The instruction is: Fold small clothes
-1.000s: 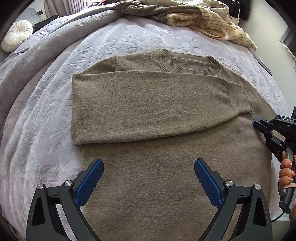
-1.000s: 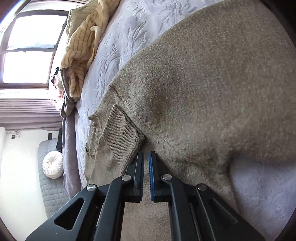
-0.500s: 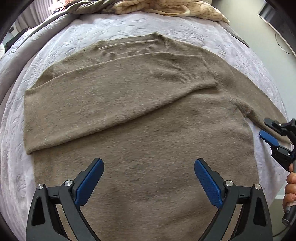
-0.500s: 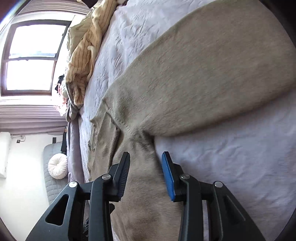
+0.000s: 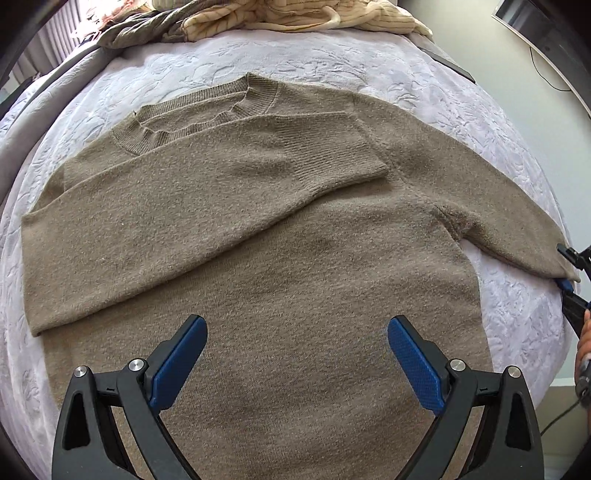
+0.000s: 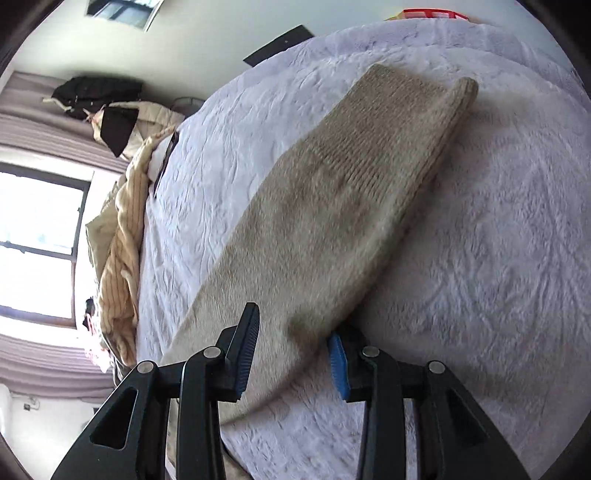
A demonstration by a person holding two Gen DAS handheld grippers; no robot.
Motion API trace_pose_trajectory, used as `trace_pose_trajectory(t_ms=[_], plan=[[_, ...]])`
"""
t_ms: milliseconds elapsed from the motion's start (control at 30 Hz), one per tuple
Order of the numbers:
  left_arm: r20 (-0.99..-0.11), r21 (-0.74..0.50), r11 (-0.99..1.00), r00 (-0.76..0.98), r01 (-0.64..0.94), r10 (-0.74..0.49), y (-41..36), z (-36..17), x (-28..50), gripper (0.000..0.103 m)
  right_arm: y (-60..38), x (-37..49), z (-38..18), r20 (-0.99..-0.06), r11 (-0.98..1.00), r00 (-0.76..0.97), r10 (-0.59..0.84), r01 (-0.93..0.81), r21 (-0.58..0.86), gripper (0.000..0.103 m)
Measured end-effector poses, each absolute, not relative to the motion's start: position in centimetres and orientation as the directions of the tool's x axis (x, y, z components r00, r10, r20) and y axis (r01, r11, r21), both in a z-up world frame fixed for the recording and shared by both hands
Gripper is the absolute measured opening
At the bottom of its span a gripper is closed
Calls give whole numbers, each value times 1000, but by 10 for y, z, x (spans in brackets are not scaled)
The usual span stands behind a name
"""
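Observation:
A taupe knit sweater (image 5: 295, 258) lies flat on the bed, neckline at the far side. Its left sleeve (image 5: 184, 206) is folded across the chest. The other sleeve (image 5: 480, 192) stretches out to the right. My left gripper (image 5: 297, 354) hovers open over the sweater's lower body with nothing between its blue pads. My right gripper (image 5: 565, 268) is at the right edge, astride that outstretched sleeve (image 6: 351, 206). In the right wrist view its jaws (image 6: 293, 356) stand apart with the sleeve lying between them, cuff farther ahead; the pads do not press it.
The bed has a pale lavender quilted cover (image 5: 369, 59). A heap of striped cream and olive clothes (image 5: 295, 14) lies at the far end. A dark flat object (image 5: 447, 62) rests near the far right edge. A hand (image 5: 583, 343) holds the right gripper.
The right gripper went from shut to open and travelled outward along the right sleeve, which now lies between its jaws. The left gripper shifted sideways over the sweater and stayed open.

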State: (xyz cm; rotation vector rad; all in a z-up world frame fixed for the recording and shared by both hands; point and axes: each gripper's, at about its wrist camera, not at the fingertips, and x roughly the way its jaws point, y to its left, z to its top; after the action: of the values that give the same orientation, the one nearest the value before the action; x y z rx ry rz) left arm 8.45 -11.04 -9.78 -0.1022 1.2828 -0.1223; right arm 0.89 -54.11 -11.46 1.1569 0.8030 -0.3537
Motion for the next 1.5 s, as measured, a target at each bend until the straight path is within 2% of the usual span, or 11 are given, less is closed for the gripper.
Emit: trace_pose_trajectory(t_ms=[67,167,467,767,933,1067,1233,1267,1333,1367,1500], plan=[[-946,-144,989,290,23,-144,-109,-96,86,98,-548,15,-115,-697,348,701,154,621,702,39],[-937,-132,991,325,-2,-124,-106,-91,94,98,-547,26,-115,-679,339,709,188,602,723,7],[-907,-61,992,421,-109,-10,-74,-91,137,98,-488,87,-70,-590,508,731,341,385,770,7],[-911,-65,976,412,-209,27,-12,-95,123,98,-330,175,-11,-463,625,615,639,-64,778,7],[-905,-74,954,421,-292,59,37,-91,101,98,-200,189,-13,-522,657,417,744,-313,686,7],[-909,-79,931,409,-356,79,74,-95,82,98,-119,182,-58,-649,692,261,715,-394,605,7],[-915,-106,910,398,-402,69,100,-106,65,98,-90,181,-127,-782,763,120,611,-352,542,11],[-915,-112,907,399,-405,66,103,-107,62,98,-92,180,-136,-792,775,102,601,-315,548,17],[-915,-128,903,401,-410,52,108,-109,56,98,-105,183,-142,-773,768,97,627,-240,593,37],[-914,-136,901,404,-411,46,109,-109,53,98,-114,181,-142,-749,753,107,654,-194,629,52],[-907,-169,896,421,-412,23,117,-106,43,98,-154,183,-134,-679,699,241,693,3,715,53]])
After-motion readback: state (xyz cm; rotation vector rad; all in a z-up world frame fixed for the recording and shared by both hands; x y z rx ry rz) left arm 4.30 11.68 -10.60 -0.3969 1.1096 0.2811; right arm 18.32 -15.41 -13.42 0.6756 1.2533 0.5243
